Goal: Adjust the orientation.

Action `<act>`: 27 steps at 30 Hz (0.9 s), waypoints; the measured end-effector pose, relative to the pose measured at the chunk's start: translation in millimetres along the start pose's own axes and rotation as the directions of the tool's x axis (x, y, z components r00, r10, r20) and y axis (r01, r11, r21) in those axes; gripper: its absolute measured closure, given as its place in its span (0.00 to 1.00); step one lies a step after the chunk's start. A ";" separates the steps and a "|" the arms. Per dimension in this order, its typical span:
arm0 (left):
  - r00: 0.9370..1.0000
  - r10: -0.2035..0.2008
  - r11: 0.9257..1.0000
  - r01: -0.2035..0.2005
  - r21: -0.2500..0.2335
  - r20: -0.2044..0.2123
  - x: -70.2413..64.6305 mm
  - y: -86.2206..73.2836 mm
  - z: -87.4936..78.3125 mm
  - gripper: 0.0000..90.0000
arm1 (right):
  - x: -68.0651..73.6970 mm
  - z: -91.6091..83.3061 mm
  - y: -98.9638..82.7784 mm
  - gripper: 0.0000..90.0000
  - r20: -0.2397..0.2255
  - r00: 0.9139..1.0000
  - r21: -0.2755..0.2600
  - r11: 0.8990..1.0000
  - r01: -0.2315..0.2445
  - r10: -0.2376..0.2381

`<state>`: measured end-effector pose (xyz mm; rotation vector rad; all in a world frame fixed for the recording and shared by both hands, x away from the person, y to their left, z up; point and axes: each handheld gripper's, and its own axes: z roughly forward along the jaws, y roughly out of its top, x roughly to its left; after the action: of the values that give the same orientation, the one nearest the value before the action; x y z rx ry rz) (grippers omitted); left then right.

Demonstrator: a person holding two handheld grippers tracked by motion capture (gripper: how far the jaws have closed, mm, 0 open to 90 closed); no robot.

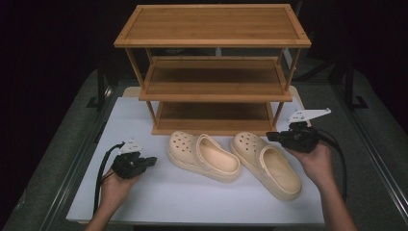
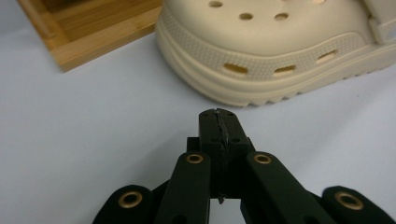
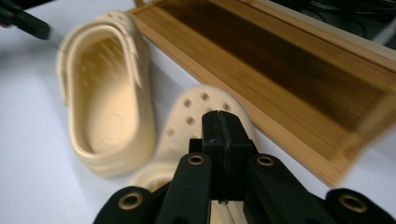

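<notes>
— On the white table top (image 1: 192, 197) we have a pair of cream clogs lying side by side in front of the wooden shoe rack (image 1: 212, 72). Where do our grippers stand?

— We hold the left gripper (image 1: 150, 161) at the left of the table, just beside the left clog (image 1: 203, 156) but apart from it. Its jaws are pressed together with nothing between them; in the left gripper view the two black tips meet in one seam, hanging above bare white surface, with the clog's perforated toe (image 2: 280, 46) ahead of them.

— And the right one?

— We hold the right gripper (image 1: 270, 136) at the right, raised over the toe end of the right clog (image 1: 267, 163). Its jaws are also closed tight on nothing. In the right gripper view the joined tips (image 3: 223, 135) sit in front of that clog's holed toe (image 3: 196, 112), and whether they touch it we cannot tell. Beyond lies the other clog (image 3: 105, 98), its opening facing the camera.

— How do the clogs lie?

— Both rest on their soles, toes pointing toward the rack's bottom shelf (image 3: 289, 65), heels toward us and angled right. They lie near each other without touching, and near the rack's lowest board. All three shelves carry nothing.
</notes>
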<state>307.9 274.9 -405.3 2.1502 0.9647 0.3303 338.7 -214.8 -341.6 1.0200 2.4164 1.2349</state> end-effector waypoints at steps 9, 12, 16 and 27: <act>0.999 0.029 1.000 -0.028 -0.005 0.019 -5.6 14.1 12.3 1.00 | 18.7 32.1 34.4 0.99 -0.061 0.995 0.037 0.996 0.077 -0.075; 0.999 0.027 1.000 -0.027 -0.006 0.022 -5.7 15.6 14.1 1.00 | 21.2 43.6 41.8 0.99 -0.088 0.992 0.045 0.995 0.090 -0.086; 0.999 0.025 1.000 -0.025 -0.007 0.022 -3.3 16.5 17.2 1.00 | 24.4 56.4 53.5 1.00 -0.120 0.989 0.044 0.994 0.097 -0.091; 0.999 0.029 1.000 -0.029 -0.001 0.023 -3.7 17.7 25.5 1.00 | 34.3 103.4 77.3 1.00 -0.197 0.975 0.096 0.988 0.121 -0.100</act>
<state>327.5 251.0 -410.0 2.1646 0.9209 0.3199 401.7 -97.1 -341.1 0.8136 2.6723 1.2278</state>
